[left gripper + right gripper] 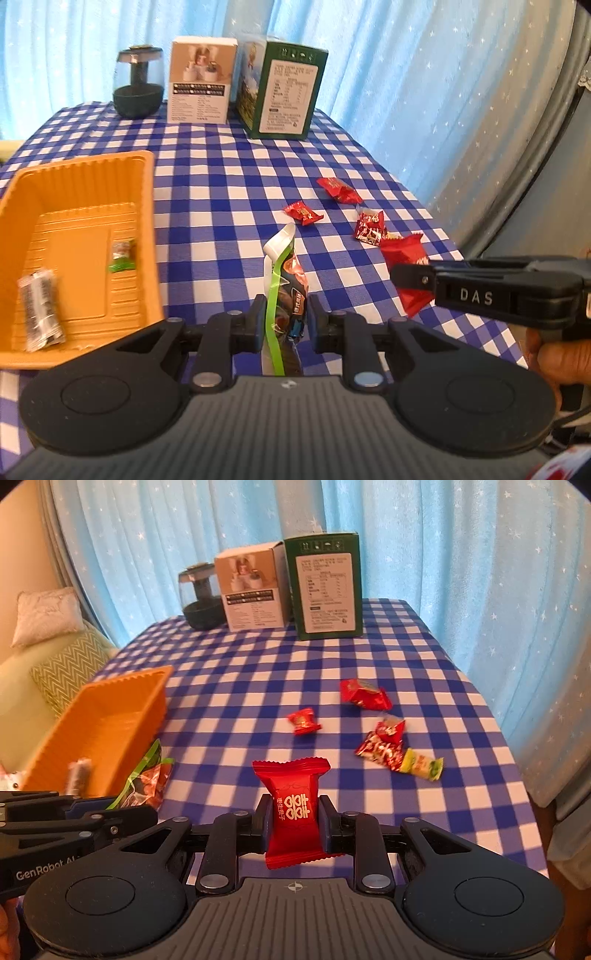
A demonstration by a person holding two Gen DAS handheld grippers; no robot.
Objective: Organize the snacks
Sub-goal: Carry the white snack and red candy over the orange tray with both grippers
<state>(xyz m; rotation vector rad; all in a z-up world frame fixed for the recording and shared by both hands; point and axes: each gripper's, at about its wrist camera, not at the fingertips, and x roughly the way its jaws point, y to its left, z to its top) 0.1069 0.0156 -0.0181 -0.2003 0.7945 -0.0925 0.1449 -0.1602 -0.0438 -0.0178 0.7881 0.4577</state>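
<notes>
Two handheld grippers are shown level above a blue-and-white checked tablecloth [258,672]. Left gripper [284,319]: pads clamped on a glossy green-edged snack packet [286,291], held upright on edge just beside the ribbed orange plastic tray [147,192]. Right gripper [291,819]: pads closed on a crimped red pillow-shaped candy [293,805]. Inside the tray lie a silver-black sachet [40,310] and a small green candy [122,254]. Farther out, loose crinkled red candies [304,720] lie scattered on the cloth; two cardboard boxes [325,587] and a dark glass jar [201,598] stand at the far edge.
</notes>
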